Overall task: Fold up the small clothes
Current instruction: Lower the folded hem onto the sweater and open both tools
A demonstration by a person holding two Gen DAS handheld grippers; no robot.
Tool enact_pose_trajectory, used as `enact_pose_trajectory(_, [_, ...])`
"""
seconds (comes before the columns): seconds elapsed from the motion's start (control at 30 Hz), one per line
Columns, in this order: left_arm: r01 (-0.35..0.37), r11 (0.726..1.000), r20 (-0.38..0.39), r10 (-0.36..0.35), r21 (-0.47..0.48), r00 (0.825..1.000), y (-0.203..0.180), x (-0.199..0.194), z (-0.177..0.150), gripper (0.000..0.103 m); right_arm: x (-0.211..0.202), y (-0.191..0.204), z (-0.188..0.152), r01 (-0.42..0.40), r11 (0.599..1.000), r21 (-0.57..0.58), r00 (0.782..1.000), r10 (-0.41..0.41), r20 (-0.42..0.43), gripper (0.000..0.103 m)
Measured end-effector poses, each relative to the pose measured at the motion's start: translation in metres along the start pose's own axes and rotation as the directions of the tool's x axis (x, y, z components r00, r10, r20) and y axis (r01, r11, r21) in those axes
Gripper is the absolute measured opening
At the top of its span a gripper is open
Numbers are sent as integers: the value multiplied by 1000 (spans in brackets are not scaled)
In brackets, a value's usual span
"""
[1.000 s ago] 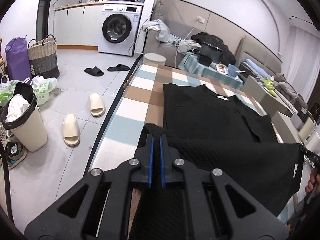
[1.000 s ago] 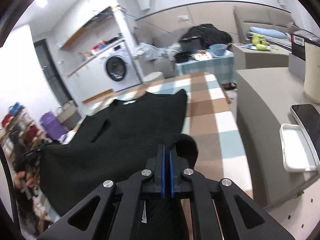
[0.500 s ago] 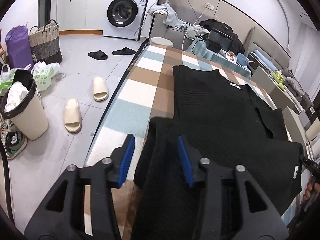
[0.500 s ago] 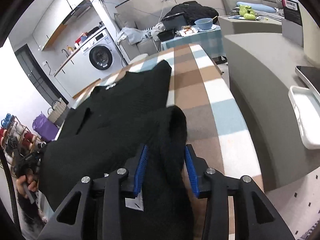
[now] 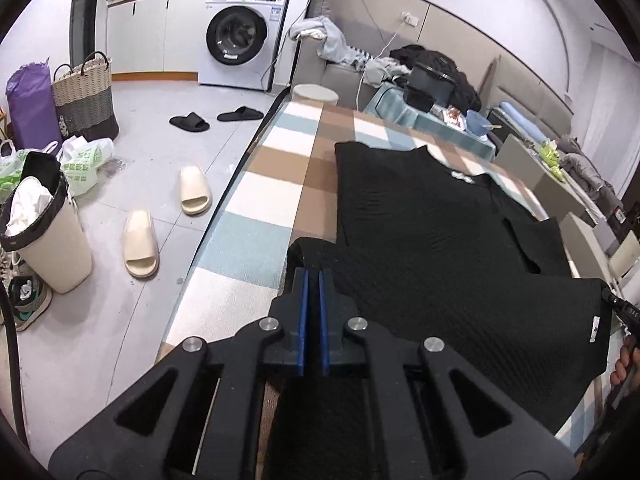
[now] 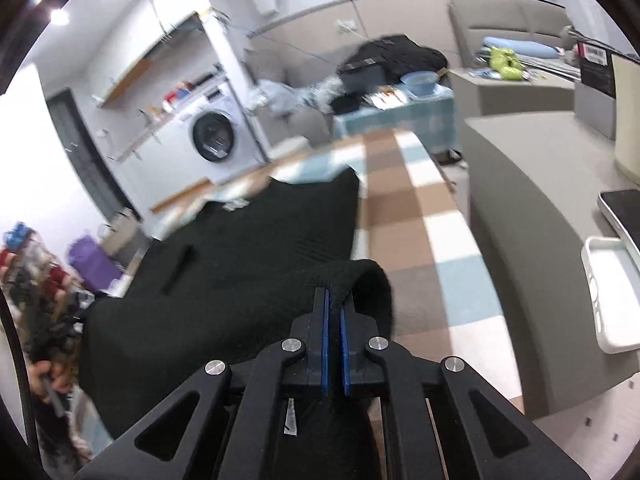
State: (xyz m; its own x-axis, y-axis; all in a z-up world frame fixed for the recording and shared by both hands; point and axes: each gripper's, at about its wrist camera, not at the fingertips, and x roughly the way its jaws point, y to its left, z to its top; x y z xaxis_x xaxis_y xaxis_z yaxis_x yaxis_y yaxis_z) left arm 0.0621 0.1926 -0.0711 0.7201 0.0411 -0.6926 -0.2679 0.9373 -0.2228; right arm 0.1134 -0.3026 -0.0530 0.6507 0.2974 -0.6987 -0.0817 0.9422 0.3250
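Observation:
A black knit garment lies on the checked table, its near hem lifted and folded back over the body. My left gripper is shut on the hem's left corner. My right gripper is shut on the hem's right corner, and the garment stretches away to its left. The far part, with a white neck label, lies flat. A white tag hangs at the lifted edge.
Left of the table is open floor with beige slippers, a bin and bags. A grey counter with a white tray and a phone stands right of the table. A washing machine is far back.
Half a second ago both grippers were open around the hem corners; now both are shut on them again. The right view has swung and is blurred.

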Motion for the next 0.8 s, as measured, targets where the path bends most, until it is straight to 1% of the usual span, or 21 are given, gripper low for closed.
enact_pose_trajectory(0.03, [-6, 1000, -18, 6, 2, 1000, -1, 5, 0, 3, 7, -1, -1, 20, 1000, 12, 999, -20, -31, 5])
enact_pose_trajectory(0.07, [-10, 1000, -35, 10, -4, 999, -1, 7, 0, 4, 8, -4, -2, 21, 999, 34, 999, -19, -46, 8])
enact_pose_trajectory(0.1, [-13, 1000, -46, 13, -12, 999, 0, 10, 0, 9, 8, -7, -3, 0, 998, 55, 998, 3, -59, 10])
enact_pose_trajectory(0.13, [-11, 1000, -61, 10, -26, 998, 2, 10, -1, 12, 7, -11, -5, -23, 997, 74, 997, 29, -75, 18])
enact_pose_trajectory(0.17, [-5, 999, -64, 2, -36, 998, 4, 10, -2, 21, 6, -14, -7, -49, 995, 91, 995, 56, -82, 34])
enact_pose_trajectory(0.2, [3, 999, -63, -6, -48, 998, 6, 8, -4, 39, 2, -16, -10, -81, 991, 105, 993, 89, -74, 41])
enact_pose_trajectory(0.23, [8, 998, -64, -12, -60, 998, 8, 6, -6, 47, 0, -17, -13, -96, 989, 113, 992, 104, -67, 48])
enact_pose_trajectory(0.27, [18, 998, -62, -23, -68, 998, 9, 5, -8, 56, -1, -17, -15, -111, 987, 116, 991, 119, -68, 48])
enact_pose_trajectory(0.3, [47, 996, -61, -51, -70, 997, 8, 5, -10, 56, 1, -16, -18, -119, 987, 107, 987, 129, -92, 48])
enact_pose_trajectory(0.33, [59, 997, -70, -63, -59, 996, 5, 7, -10, 56, 3, -13, -19, -115, 988, 99, 987, 125, -102, 48])
enact_pose_trajectory(0.43, [55, 999, -95, -54, 2, 994, -12, 21, -11, 56, 17, -2, -20, -99, 994, 54, 987, 105, -121, 48])
enact_pose_trajectory(0.47, [50, 999, -108, -47, 19, 993, -18, 28, -11, 53, 20, 1, -19, -99, 994, 45, 987, 104, -122, 48])
enact_pose_trajectory(0.5, [48, 998, -117, -45, 28, 992, -21, 33, -11, 43, 23, 4, -19, -97, 994, 40, 987, 101, -123, 48])
enact_pose_trajectory(0.53, [44, 998, -133, -39, 38, 990, -26, 39, -11, 39, 26, 5, -17, -92, 995, 39, 988, 96, -120, 47])
enact_pose_trajectory(0.57, [40, 998, -136, -33, 45, 990, -29, 44, -11, 34, 28, 6, -16, -93, 995, 35, 989, 96, -117, 43])
enact_pose_trajectory(0.6, [37, 998, -131, -29, 54, 991, -32, 47, -11, 28, 30, 11, -16, -88, 996, 7, 989, 89, -121, 39])
enact_pose_trajectory(0.63, [34, 997, -131, -25, 67, 991, -35, 48, -11, 26, 33, 13, -16, -74, 997, -12, 989, 71, -130, 32])
enact_pose_trajectory(0.67, [25, 996, -130, -13, 90, 991, -39, 49, -12, 24, 35, 13, -16, -75, 997, -14, 987, 73, -141, 29])
enact_pose_trajectory(0.73, [17, 993, -126, -2, 118, 992, -44, 48, -13, 21, 37, 12, -17, -77, 997, -20, 985, 73, -156, 26])
enact_pose_trajectory(0.8, [19, 992, -125, -4, 123, 992, -44, 46, -16, 20, 36, 11, -18, -79, 996, -26, 984, 74, -164, 24])
